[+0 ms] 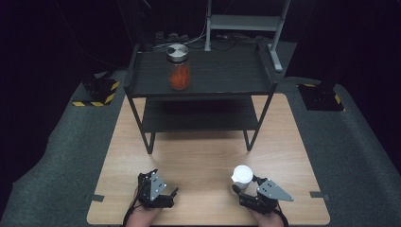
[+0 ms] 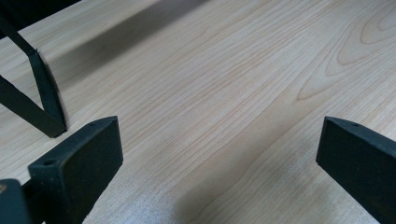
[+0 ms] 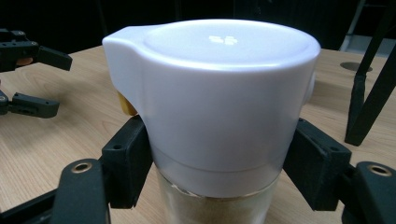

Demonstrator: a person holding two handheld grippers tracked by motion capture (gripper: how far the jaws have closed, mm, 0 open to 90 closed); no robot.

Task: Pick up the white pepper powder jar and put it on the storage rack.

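A: Start with the big things. What stands on the wooden table [image 1: 198, 151]?

B: A black two-tier shelf rack [image 1: 201, 90] at the far half of it, legs planted on the wood. On its top tier sits a glass jar [image 1: 179, 68] with a metal lid and orange contents, toward the left of the middle.

A: And nearer the person?

B: Two hand-held grippers at the near edge, well apart from each other. The right gripper [image 1: 239, 188] is closed around a shaker with a white cap [image 1: 242, 177]. In the right gripper view the jaws press the shaker [image 3: 212, 107] from both sides just below the cap, where clear glass shows a pale sandy filling (the base is out of sight there, so I cannot tell whether it rests on the wood).

A: The left one?

B: The left gripper [image 1: 171, 195] has hold of nothing. In the left gripper view its jaws stand wide apart over bare wood, with one foot of the rack [image 2: 44, 112] off to the side. From the right gripper view the left gripper [image 3: 42, 79] shows beyond the shaker, equally spread.
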